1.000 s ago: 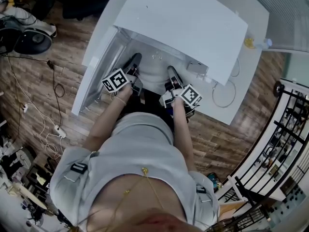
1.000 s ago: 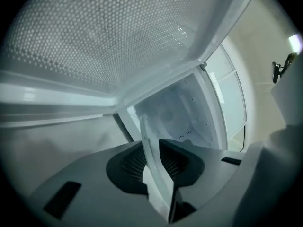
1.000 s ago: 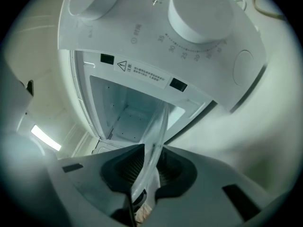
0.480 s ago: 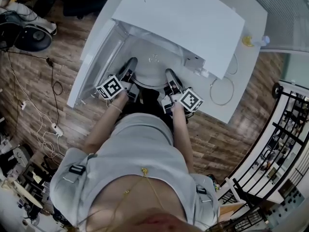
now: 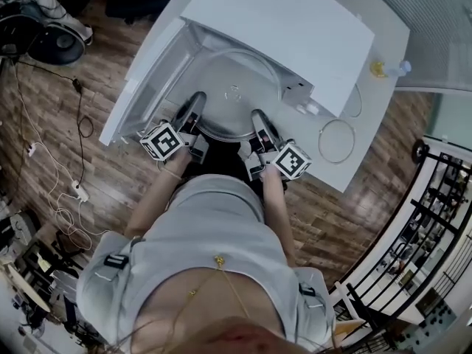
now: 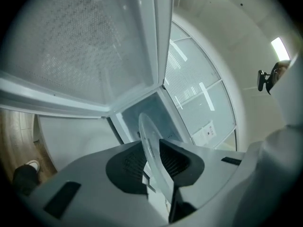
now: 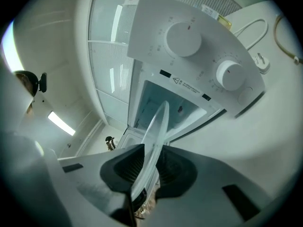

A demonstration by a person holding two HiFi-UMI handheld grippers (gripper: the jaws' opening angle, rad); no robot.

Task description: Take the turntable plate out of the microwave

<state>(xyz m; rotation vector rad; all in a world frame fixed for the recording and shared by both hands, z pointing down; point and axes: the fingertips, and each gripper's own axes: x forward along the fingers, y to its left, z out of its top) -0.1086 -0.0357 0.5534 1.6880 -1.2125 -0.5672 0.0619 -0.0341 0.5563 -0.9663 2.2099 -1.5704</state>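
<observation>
Left hand-held gripper (image 5: 190, 115), right hand-held gripper (image 5: 259, 122) each pinch near rim of turntable plate (image 5: 234, 94). Plate extends ahead of both, level, bridging them, far edge at microwave (image 5: 295, 28) mouth. I judge: draw back evenly.

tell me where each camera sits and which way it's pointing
Head view: on the person's head, facing steeply down at the microwave; torso, forearms, left gripper, right gripper show.
Left gripper view: on that gripper, along its jaws, shut on the turntable plate, toward the door.
Right gripper view: likewise, toward the knobs.
All share the plate.
</observation>
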